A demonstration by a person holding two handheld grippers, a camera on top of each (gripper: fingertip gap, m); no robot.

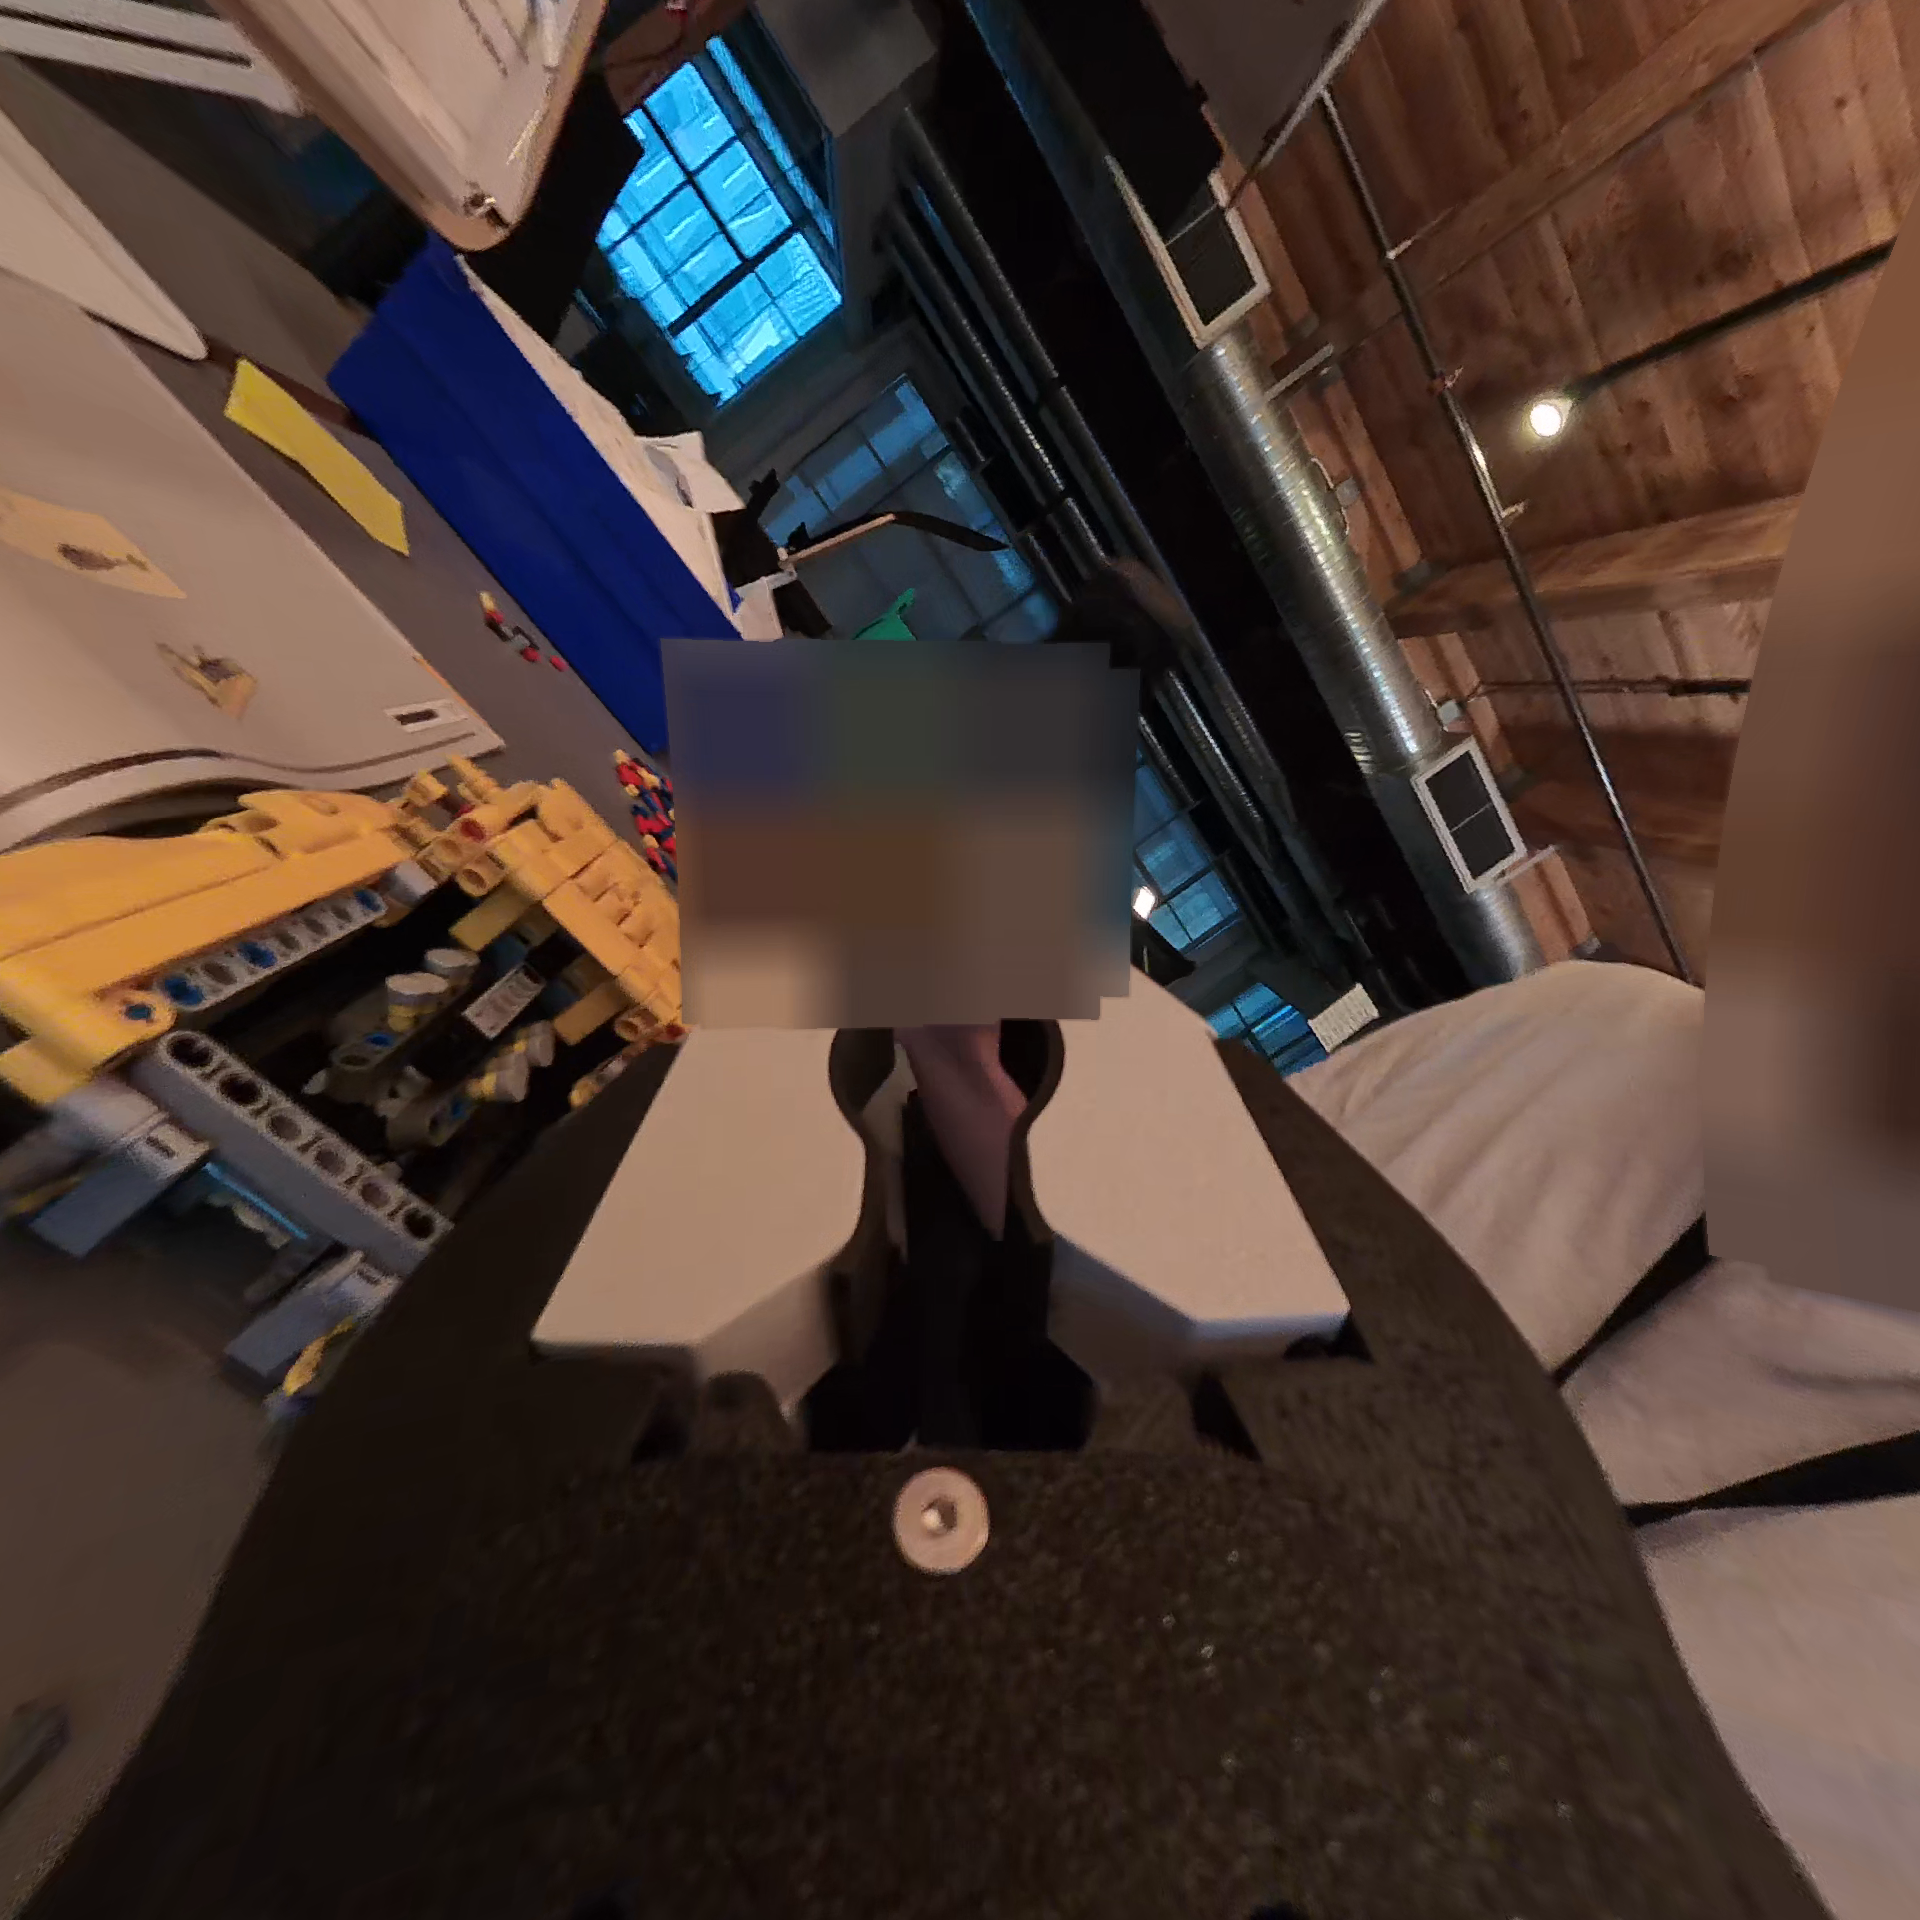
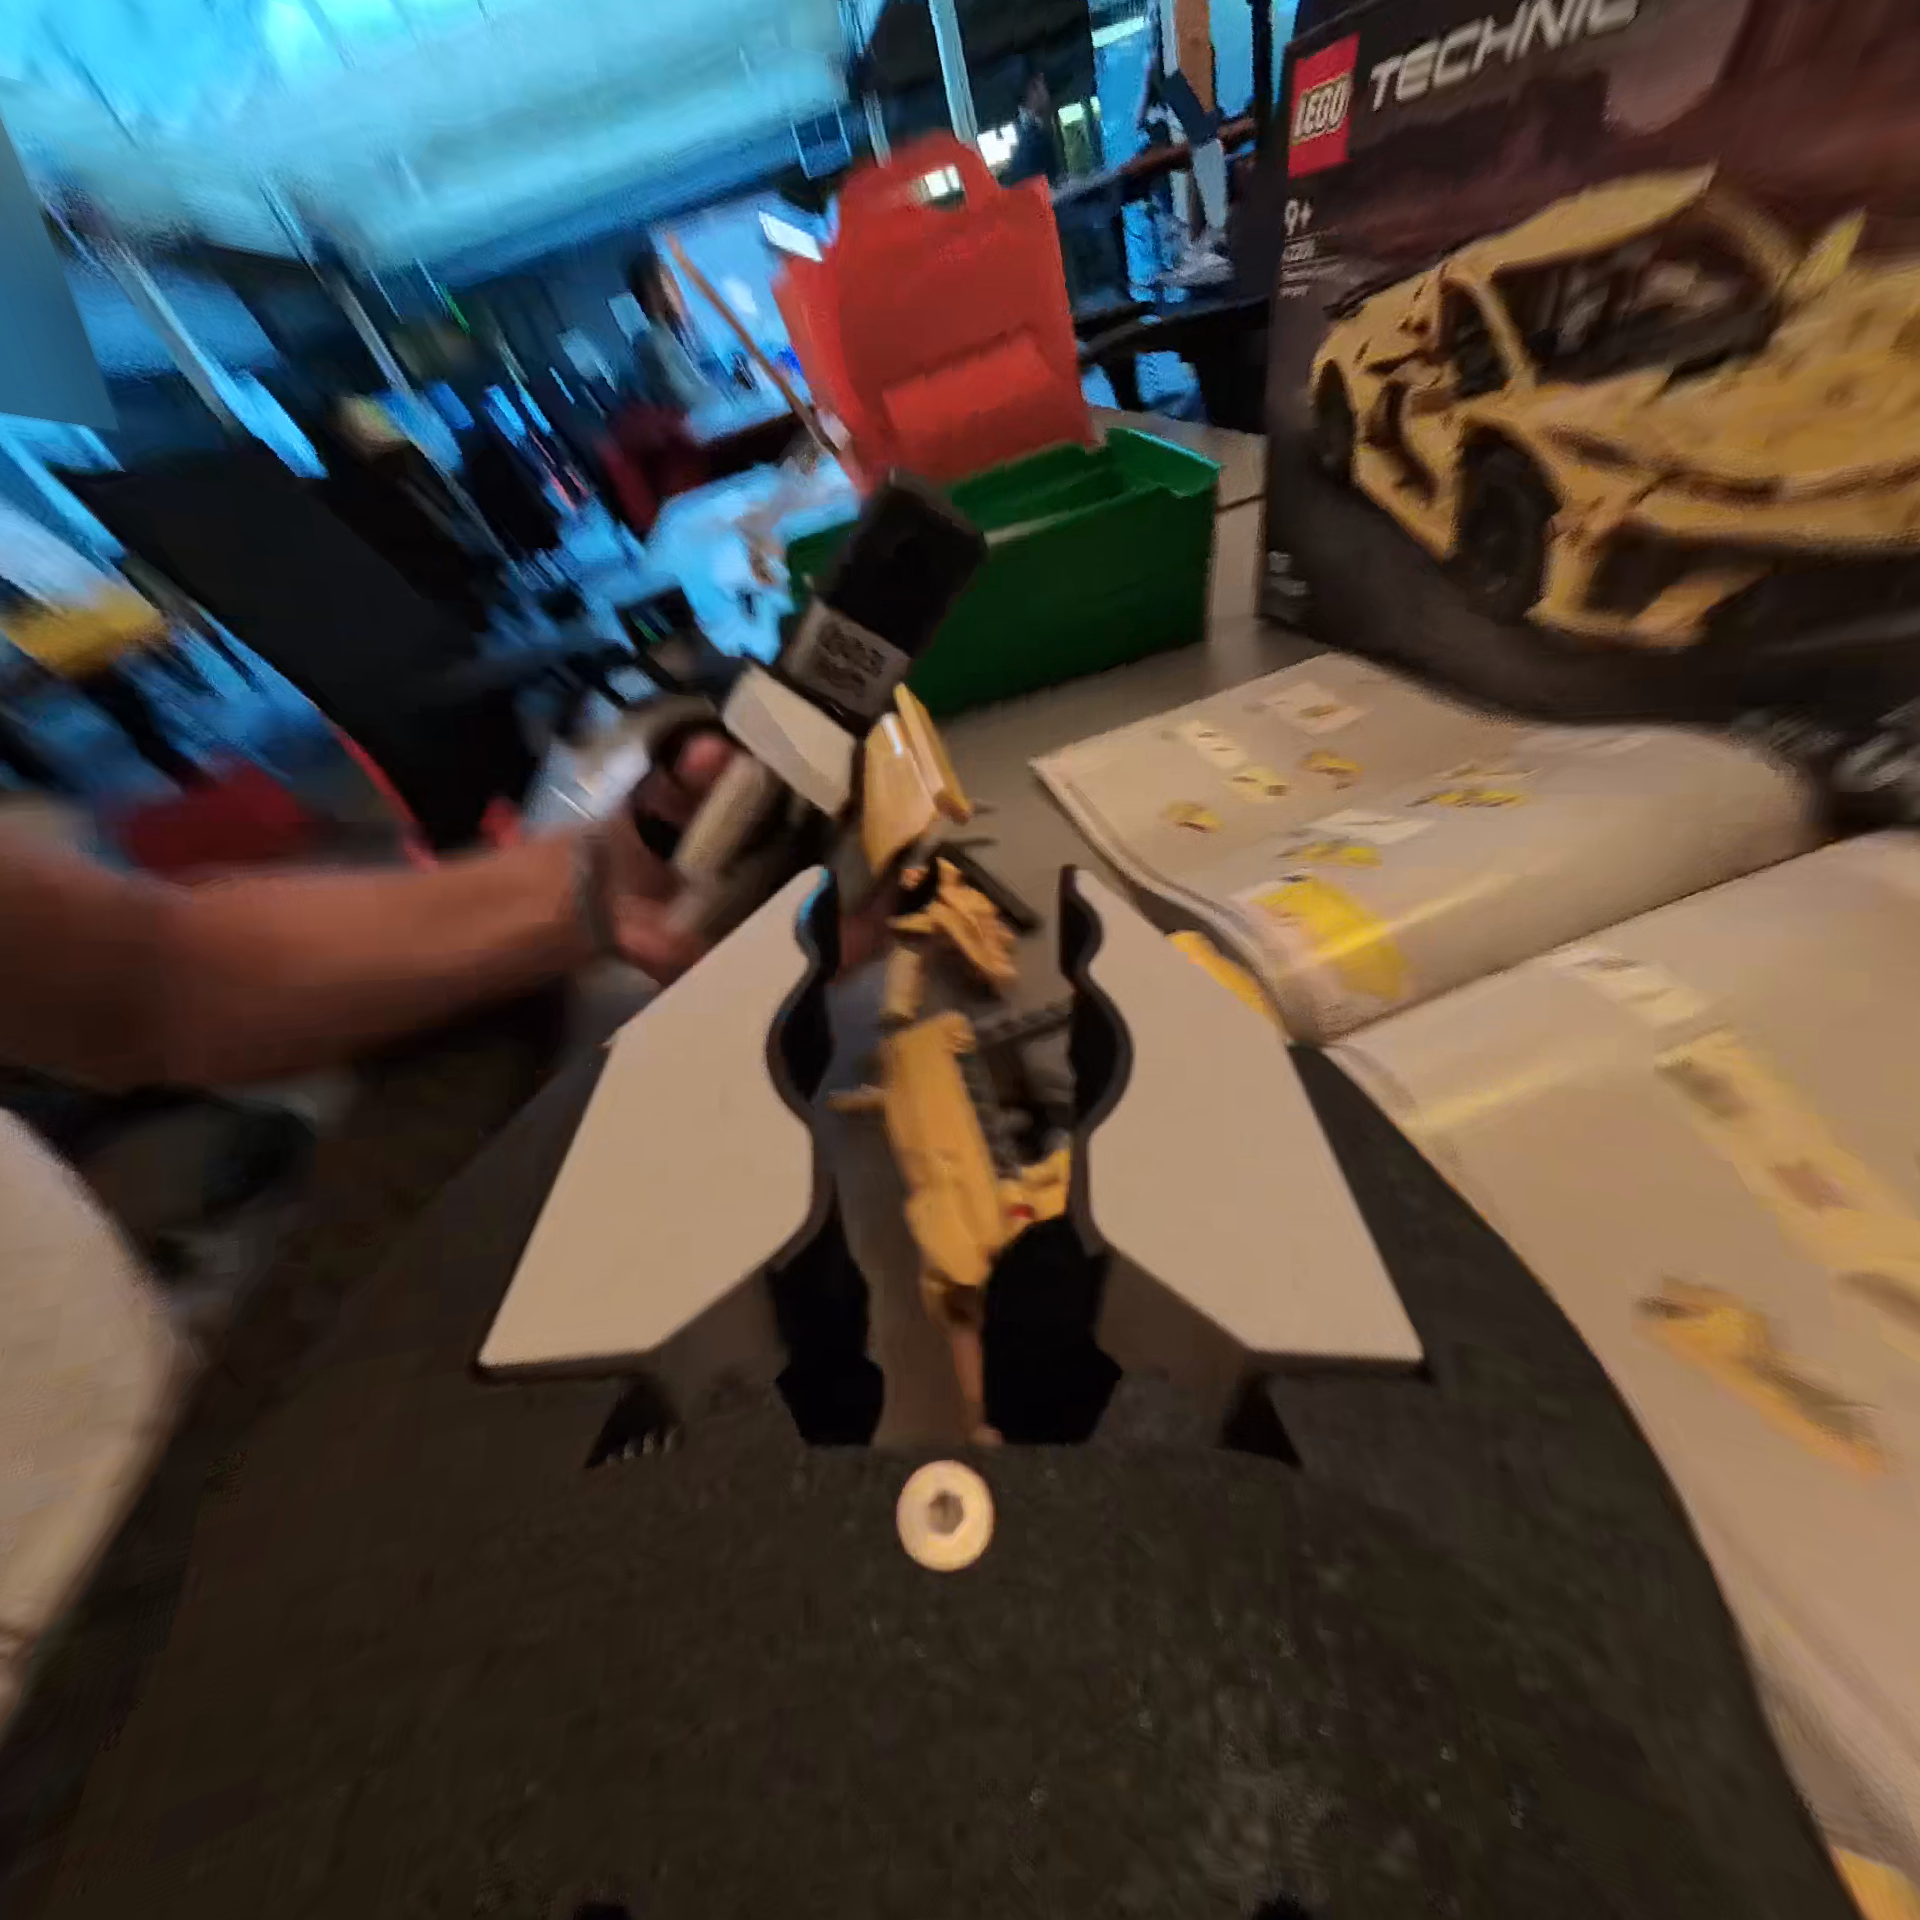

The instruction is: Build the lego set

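Note:
The partly built yellow lego car (image 1: 312, 914) lies at the left of the left wrist view, its grey beams and inner parts showing. My left gripper (image 1: 945, 1049) points up past it toward a person. Its jaws stand close together on a dark piece (image 1: 956, 1278). In the right wrist view the car (image 2: 951, 1174) lies lengthwise under the gap of my right gripper (image 2: 948, 894), whose jaws stand apart around it. The left gripper (image 2: 862, 810), held in a hand (image 2: 644, 883), is at the car's far end.
An open instruction booklet (image 2: 1351, 831) lies to the right, the set's box (image 2: 1558, 416) stands behind it. A green bin (image 2: 1091, 582) with a red bag (image 2: 935, 312) is at the back. A blue bin (image 1: 520, 468) and loose small pieces (image 1: 639, 800) lie beyond the car. The tips of both grippers are at nearly the same place.

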